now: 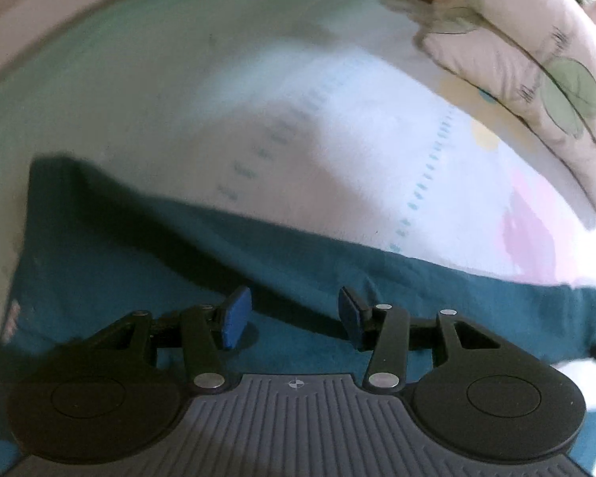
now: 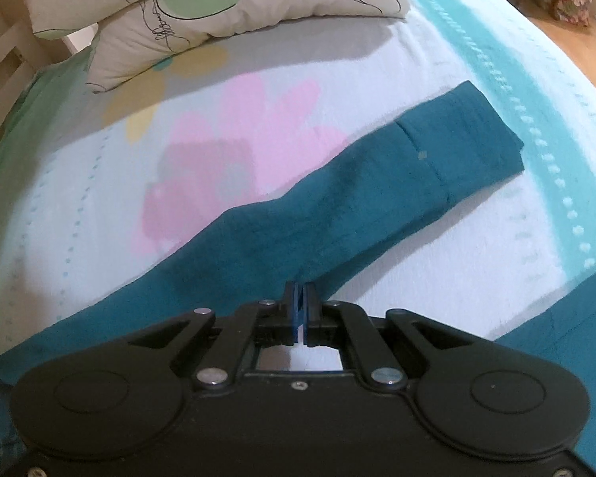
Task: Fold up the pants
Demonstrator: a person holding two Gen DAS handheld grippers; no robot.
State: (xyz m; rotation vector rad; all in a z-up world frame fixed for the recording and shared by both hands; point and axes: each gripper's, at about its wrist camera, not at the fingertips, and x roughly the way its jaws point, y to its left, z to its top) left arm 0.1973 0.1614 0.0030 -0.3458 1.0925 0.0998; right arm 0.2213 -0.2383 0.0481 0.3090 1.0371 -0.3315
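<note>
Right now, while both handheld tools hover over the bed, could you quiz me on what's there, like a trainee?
1. True or false: the left gripper has its jaws apart, with nothing between its blue pads.
2. Pick one. The long teal fabric pants lie on: A) a wooden floor; B) a pale blue bed sheet with a pink flower print; C) a grey plastic tray.
3. Fill in: the right gripper has its jaws ____.

Key: 1 true; 2 B; 3 shut.
</note>
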